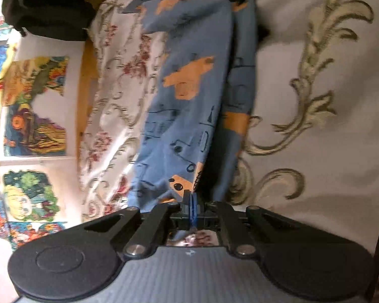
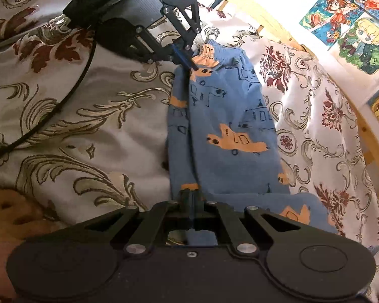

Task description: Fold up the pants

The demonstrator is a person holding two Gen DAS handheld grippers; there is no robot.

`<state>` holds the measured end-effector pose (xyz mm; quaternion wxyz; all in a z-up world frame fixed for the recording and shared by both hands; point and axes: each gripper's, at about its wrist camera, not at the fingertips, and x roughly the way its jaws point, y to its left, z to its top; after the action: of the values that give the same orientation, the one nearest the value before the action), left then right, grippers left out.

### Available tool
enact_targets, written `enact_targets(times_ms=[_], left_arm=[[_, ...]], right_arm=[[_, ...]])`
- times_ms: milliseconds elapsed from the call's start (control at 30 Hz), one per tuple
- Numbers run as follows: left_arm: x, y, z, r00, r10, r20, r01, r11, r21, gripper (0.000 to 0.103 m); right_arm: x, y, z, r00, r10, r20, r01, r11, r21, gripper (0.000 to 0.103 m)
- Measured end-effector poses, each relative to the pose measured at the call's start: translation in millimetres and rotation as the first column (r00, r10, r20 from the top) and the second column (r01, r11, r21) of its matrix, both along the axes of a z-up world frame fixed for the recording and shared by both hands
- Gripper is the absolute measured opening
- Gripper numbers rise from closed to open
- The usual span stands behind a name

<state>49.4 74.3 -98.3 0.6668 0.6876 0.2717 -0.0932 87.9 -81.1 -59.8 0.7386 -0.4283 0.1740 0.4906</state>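
1. Left wrist view: the left gripper point(image 1: 190, 197) has its fingers pinched together on an edge of the pants point(image 1: 189, 80), blue cloth printed with orange cars. The pants stretch away from it in a long doubled strip over the patterned bedspread point(image 1: 315, 75), up to a dark shape at the top edge, apparently the other gripper. Colourful drawings point(image 1: 35, 106) hang on the wall to the left.

2. Right wrist view: the right gripper point(image 2: 192, 197) is clamped on the near end of the pants point(image 2: 227, 126). At the far end the left gripper point(image 2: 189, 60) grips the elastic waistband. The cloth lies between them on the bedspread point(image 2: 101, 131), one leg apparently laid over the other.

3. Step in hand, as I judge it: the lengthwise fold looks done and both ends are held for the crosswise fold.

4. The next move calls for carrying one end over to the other, keeping the edges aligned and the cloth taut enough not to bunch.
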Motion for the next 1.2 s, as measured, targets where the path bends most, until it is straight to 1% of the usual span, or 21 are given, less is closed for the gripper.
enact_targets(times_ms=[67,100,133,200,233,300,333,367,400,433,467,533,600,667,733,833,900,933,1000,1100,1200], left_arm=[[-1,0,2,1.0,0.016,-0.018,-0.017,0.999,-0.028,0.011],[0,-1,5,0.999,0.037,-0.024,-0.038,0.998,-0.056,0.015],[-1,-1,11,0.997,0.066,-0.027,-0.068,0.993,-0.1,0.017],[-3,-2,23,0.991,0.127,-0.04,-0.133,0.972,-0.194,0.031],[-3,-3,30,0.985,0.167,-0.046,-0.173,0.953,-0.247,0.034],[-3,-9,45,0.969,0.235,-0.075,-0.246,0.899,-0.361,0.048],[-2,-15,54,0.962,0.256,-0.098,-0.273,0.86,-0.431,0.053],[-1,-23,62,0.958,0.264,-0.113,-0.284,0.82,-0.496,0.062],[0,-31,68,0.957,0.264,-0.117,-0.284,0.788,-0.546,0.07],[2,-42,74,0.959,0.256,-0.119,-0.275,0.755,-0.596,0.073],[3,-53,78,0.963,0.24,-0.122,-0.262,0.729,-0.633,0.077],[10,-79,83,0.973,0.207,-0.101,-0.219,0.699,-0.681,0.082],[19,-103,84,0.98,0.19,-0.054,-0.172,0.69,-0.703,0.087],[28,-133,79,0.987,0.159,-0.017,-0.125,0.702,-0.702,0.087],[38,-161,70,0.992,0.122,0.015,-0.082,0.746,-0.661,0.084],[45,-189,50,0.997,0.069,0.027,-0.039,0.802,-0.595,0.076],[49,-200,38,0.999,0.053,0.002,-0.043,0.824,-0.565,0.064],[52,-204,33,0.998,0.057,-0.012,-0.054,0.831,-0.554,0.062],[61,-204,28,0.996,0.083,-0.042,-0.092,0.822,-0.562,0.06],[77,-199,27,0.985,0.139,-0.102,-0.172,0.785,-0.595,0.059],[88,-196,34,0.978,0.162,-0.129,-0.208,0.772,-0.601,0.054]], right_arm=[[-2,-2,1,1.0,0.01,0.015,-0.01,1.0,-0.003,0.002],[-1,-5,5,1.0,-0.002,0.007,0.002,1.0,0.01,0.01],[2,-10,11,1.0,-0.023,-0.014,0.024,0.999,0.027,0.014],[10,-23,26,0.994,-0.088,-0.07,0.093,0.993,0.07,0.026],[16,-30,31,0.988,-0.123,-0.093,0.131,0.988,0.083,0.033],[26,-47,42,0.968,-0.211,-0.133,0.226,0.968,0.112,0.071],[32,-56,46,0.953,-0.262,-0.151,0.281,0.951,0.128,0.077],[37,-65,49,0.938,-0.307,-0.164,0.33,0.933,0.141,0.084],[43,-76,52,0.911,-0.37,-0.182,0.398,0.905,0.153,0.088],[48,-85,54,0.887,-0.417,-0.198,0.449,0.879,0.16,0.09],[55,-97,55,0.855,-0.472,-0.217,0.509,0.844,0.169,0.096],[66,-117,56,0.804,-0.548,-0.23,0.589,0.787,0.185,0.1],[75,-134,56,0.76,-0.612,-0.219,0.649,0.736,0.192,0.102],[83,-151,57,0.726,-0.655,-0.207,0.687,0.693,0.218,0.102],[92,-167,57,0.695,-0.678,-0.238,0.719,0.648,0.253,0.102],[103,-186,53,0.664,-0.675,-0.321,0.747,0.597,0.291,0.102],[111,-196,48,0.64,-0.668,-0.379,0.768,0.572,0.288,0.102],[115,-200,46,0.629,-0.667,-0.4,0.777,0.56,0.287,0.102],[119,-202,44,0.619,-0.662,-0.422,0.784,0.549,0.289,0.102],[122,-196,44,0.621,-0.654,-0.431,0.782,0.547,0.298,0.102],[123,-191,40,0.628,-0.638,-0.445,0.776,0.557,0.296,0.102]])
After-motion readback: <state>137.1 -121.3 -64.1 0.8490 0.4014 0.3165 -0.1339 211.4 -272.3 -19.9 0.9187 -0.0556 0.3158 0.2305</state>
